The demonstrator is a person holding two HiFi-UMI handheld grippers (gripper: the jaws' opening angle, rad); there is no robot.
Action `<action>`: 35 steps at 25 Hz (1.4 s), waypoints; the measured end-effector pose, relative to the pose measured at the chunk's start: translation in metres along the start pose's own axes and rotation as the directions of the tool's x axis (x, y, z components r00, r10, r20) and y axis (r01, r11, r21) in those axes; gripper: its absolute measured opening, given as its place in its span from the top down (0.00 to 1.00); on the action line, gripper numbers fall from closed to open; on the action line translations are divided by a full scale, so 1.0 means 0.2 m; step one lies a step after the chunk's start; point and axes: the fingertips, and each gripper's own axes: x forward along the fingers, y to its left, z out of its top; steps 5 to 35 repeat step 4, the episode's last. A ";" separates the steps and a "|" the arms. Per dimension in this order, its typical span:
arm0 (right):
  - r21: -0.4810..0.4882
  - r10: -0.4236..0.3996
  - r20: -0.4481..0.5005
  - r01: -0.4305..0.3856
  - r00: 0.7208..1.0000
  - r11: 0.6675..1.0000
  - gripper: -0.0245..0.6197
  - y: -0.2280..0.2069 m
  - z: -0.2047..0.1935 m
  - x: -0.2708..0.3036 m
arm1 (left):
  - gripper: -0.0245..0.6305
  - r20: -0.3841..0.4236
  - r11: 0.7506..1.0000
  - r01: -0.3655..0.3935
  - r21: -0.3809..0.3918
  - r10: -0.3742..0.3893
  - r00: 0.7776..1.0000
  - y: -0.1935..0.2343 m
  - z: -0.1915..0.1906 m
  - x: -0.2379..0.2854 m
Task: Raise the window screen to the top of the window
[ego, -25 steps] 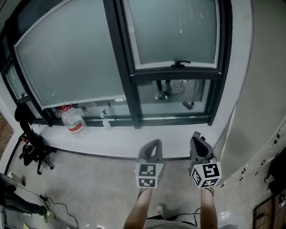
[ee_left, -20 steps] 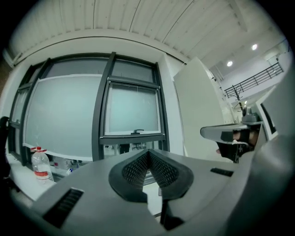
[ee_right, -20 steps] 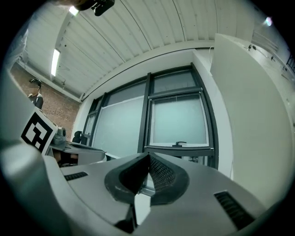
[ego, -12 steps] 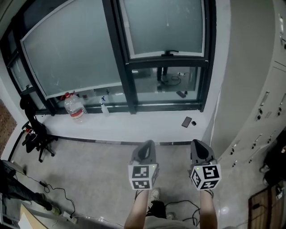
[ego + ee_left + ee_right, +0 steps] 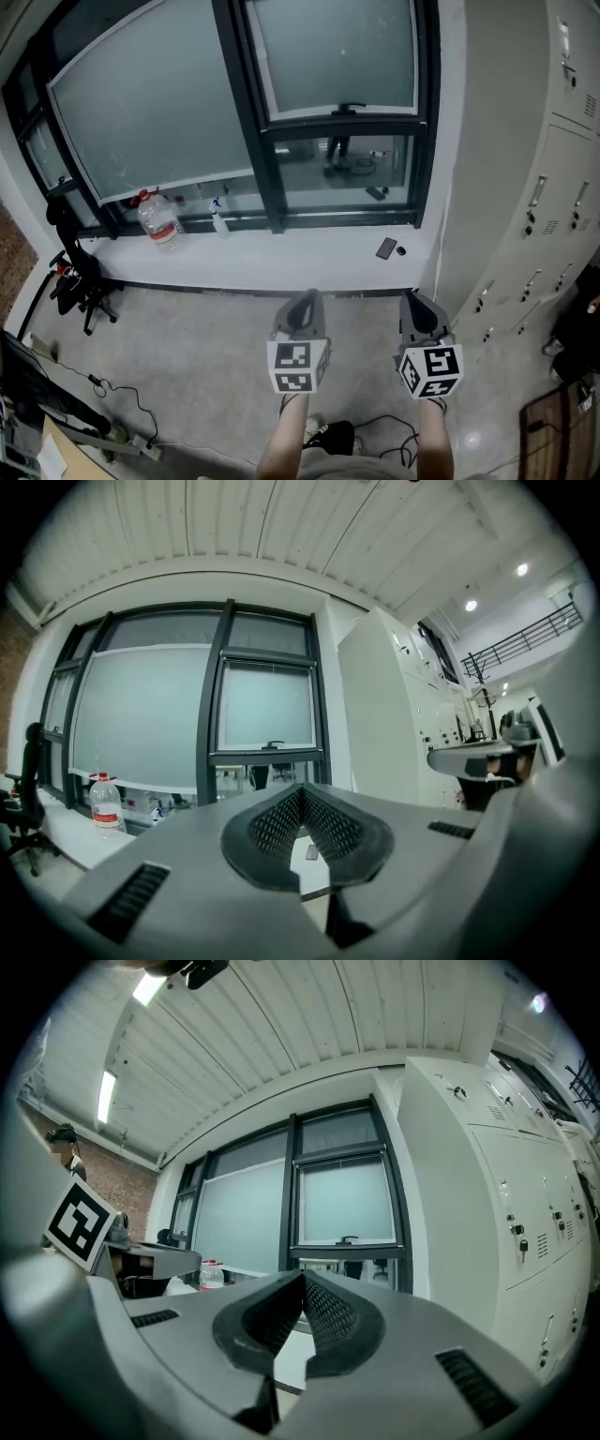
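The window screen (image 5: 337, 56) is a frosted panel in the right half of the window (image 5: 251, 103). Its bottom bar and small handle (image 5: 352, 108) sit partway down, with clear glass (image 5: 347, 173) below. Under that runs a white sill (image 5: 281, 267) carrying a water bottle (image 5: 159, 223), a spray bottle (image 5: 218, 221) and a phone (image 5: 386, 247). Both tongs are well apart from the screen, over the floor (image 5: 206, 375) short of the sill. The left tongs (image 5: 302, 307) and right tongs (image 5: 418, 305) are each clenched on nothing and point toward the window.

Bottle (image 5: 157, 223) on sill (image 5: 300, 261) left, phone (image 5: 386, 247) right, window (image 5: 337, 56) behind
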 end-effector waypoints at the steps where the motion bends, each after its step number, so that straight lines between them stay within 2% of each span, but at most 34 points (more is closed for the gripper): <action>1: 0.001 -0.003 0.006 0.003 1.000 1.000 0.95 0.00 0.01 -0.01 | 0.96 0.002 1.000 0.001 0.008 -0.001 1.000 0.00 0.01 -0.01; 4: 0.006 -0.006 0.019 0.006 1.000 1.000 0.95 0.01 0.01 -0.02 | 0.96 0.007 1.000 0.000 0.029 0.000 1.000 0.00 0.01 -0.03; 35: 0.006 -0.006 0.019 0.006 1.000 1.000 0.95 0.01 0.01 -0.02 | 0.96 0.007 1.000 0.000 0.029 0.000 1.000 0.00 0.01 -0.03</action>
